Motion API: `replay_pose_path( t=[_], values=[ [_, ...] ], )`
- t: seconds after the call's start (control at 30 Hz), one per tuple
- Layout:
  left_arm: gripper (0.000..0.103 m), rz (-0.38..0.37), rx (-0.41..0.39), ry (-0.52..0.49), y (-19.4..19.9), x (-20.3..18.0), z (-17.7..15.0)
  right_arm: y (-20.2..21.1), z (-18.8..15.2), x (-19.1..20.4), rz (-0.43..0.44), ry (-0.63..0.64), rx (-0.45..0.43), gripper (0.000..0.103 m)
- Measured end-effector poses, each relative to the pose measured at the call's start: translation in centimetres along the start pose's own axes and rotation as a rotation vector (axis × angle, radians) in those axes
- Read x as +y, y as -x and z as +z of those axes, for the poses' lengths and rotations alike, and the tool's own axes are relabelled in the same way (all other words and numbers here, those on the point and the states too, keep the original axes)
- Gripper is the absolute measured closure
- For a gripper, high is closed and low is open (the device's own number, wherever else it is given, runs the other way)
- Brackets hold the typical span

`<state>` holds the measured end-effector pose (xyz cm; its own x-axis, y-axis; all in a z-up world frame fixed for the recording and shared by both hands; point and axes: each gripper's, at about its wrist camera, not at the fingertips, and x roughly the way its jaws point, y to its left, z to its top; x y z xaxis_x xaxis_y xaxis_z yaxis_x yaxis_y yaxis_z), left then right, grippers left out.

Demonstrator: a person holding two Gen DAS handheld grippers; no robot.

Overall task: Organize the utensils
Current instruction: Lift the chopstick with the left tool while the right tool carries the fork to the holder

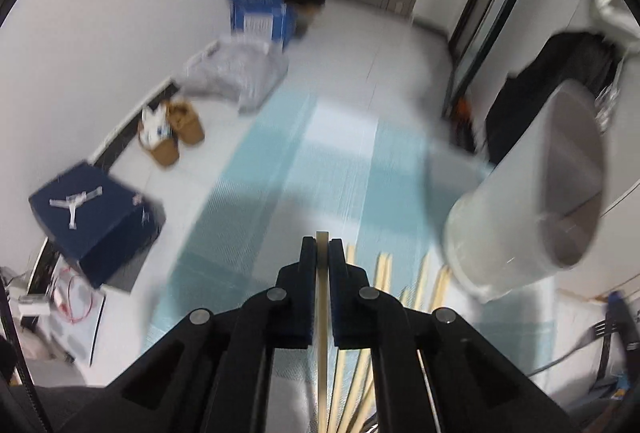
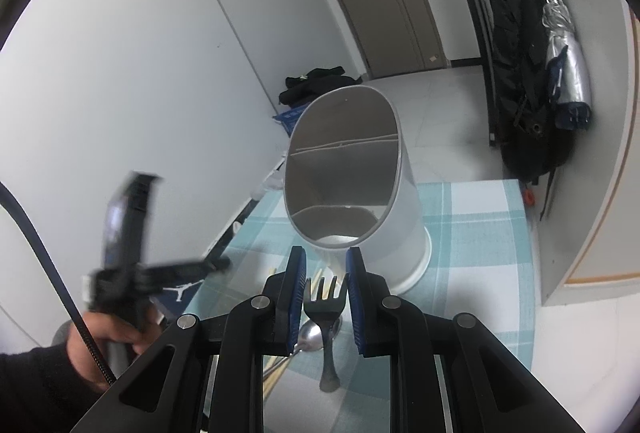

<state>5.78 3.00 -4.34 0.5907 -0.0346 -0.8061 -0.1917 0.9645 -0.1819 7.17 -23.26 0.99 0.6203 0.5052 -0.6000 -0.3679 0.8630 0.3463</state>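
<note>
your left wrist view is smeared with motion blur: the checked tablecloth (image 1: 304, 169) streaks and the white holder (image 1: 528, 209) has soft edges, while the left gripper (image 1: 322, 253) stays sharp. your right wrist view is crisper, apart from the blurred hand (image 2: 100, 337) at lower left. light is even, cool and fairly bright on the pale walls, with soft shadows. both views bend strongly at the rim and darken into black corners.
</note>
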Motion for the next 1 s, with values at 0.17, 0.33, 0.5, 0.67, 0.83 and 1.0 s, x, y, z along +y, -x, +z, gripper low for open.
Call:
replay_pose_path(
  t=[0.17, 0.33, 0.5, 0.67, 0.83, 1.0],
  values=[
    [0.1, -0.053, -0.164, -0.021, 4.2, -0.8, -0.3, 0.7, -0.4, 1.3, -0.028, 0.024, -0.019, 0.084],
    [0.1, -0.122, -0.239, -0.027, 6.2, -1.1, -0.8, 0.7, -0.7, 2.5, -0.065, 0.045, -0.02, 0.084],
    [0.101, -0.19, -0.273, -0.027, 7.3, -1.2, 0.3, 1.4, -0.7, 3.2, -0.091, 0.051, -0.046, 0.084],
    [0.101, -0.247, -0.314, -0.033, 8.8, -1.9, 1.4, 2.7, -0.3, 2.9, -0.097, 0.013, -0.071, 0.084],
    [0.101, -0.31, -0.359, -0.036, 10.3, -3.3, 3.4, 5.1, 1.7, 2.8, -0.1, -0.007, -0.122, 0.084],
    [0.101, -0.38, -0.406, -0.031, 11.4, -4.9, 5.9, 6.8, 5.1, 2.8, -0.088, -0.007, -0.153, 0.084]
  ],
)
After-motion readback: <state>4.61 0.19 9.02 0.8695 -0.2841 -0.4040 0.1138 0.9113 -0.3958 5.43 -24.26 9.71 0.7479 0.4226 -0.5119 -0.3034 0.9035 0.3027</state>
